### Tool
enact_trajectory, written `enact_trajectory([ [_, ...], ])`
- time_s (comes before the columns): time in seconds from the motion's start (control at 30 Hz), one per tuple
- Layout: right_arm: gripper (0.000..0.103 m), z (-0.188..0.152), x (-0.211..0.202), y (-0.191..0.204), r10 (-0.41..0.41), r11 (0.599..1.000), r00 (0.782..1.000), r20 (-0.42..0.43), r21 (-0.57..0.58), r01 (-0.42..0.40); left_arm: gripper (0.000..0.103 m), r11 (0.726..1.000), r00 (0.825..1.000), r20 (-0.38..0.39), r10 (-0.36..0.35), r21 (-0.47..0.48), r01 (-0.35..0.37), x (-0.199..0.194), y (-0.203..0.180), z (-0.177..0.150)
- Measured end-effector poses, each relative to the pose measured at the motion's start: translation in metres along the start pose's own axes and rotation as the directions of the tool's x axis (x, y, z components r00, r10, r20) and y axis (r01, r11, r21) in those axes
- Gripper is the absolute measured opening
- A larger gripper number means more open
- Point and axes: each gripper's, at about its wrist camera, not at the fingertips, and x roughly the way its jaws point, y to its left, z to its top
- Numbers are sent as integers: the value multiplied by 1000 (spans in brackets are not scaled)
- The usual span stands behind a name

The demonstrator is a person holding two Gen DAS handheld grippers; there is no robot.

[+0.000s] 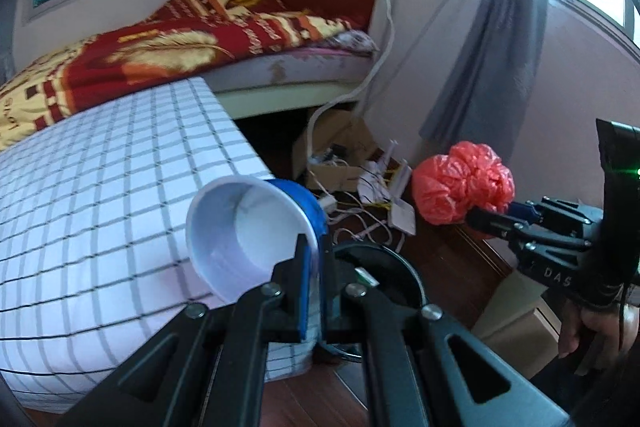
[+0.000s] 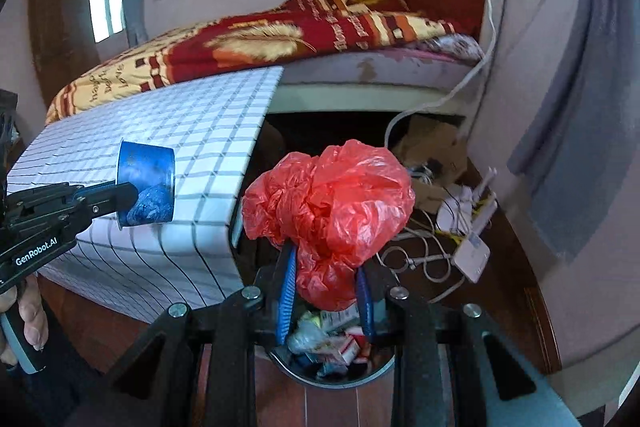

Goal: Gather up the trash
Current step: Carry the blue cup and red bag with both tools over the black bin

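both grippers hung over the trash bin (image 2: 376, 373), probably so each piece could drop straight in. the left gripper (image 1: 316, 275) was clamped on the rim of a paper cup (image 1: 248, 227), one finger inside the wall and one outside, jaws nearly closed with just the wall between them. the cup was tipped on its side, mouth facing the camera, likely because the rim was the only thin edge to pinch. cup looked white and empty inside, blue printed outside, not crushed as far as visible; it hung above the bin's left edge, in front of the checked-cloth table (image 1: 100, 187). the right gripper (image 2: 326, 291) was pinched on the lower folds of a crumpled red plastic bag (image 2: 328, 203), jaws part-way in, bag bulging above the blue pads (image 2: 286, 291). the bag was thin, glossy, wadded into a loose ball, held directly above the bin opening. the bin was black and round, on the wood floor (image 2: 100, 331) beside the table corner, already holding small cartons and wrappers. judgement: both items were at the release stage, neither dropped yet. cables and a white router (image 2: 472, 253) lay on the floor beyond the bin, right of it.
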Motion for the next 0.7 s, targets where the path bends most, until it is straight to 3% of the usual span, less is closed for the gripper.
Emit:
enact_trajectory([
  [0.47, 29, -83, 26, -55, -37, 995, 986, -165, 88, 52, 4, 989, 987, -126, -104, 96, 117, 44, -75, -44],
  [0.7, 29, -102, 52, -62, -22, 996, 970, -241, 74, 41, 4, 992, 975, -192, -114, 30, 122, 75, -76, -61],
])
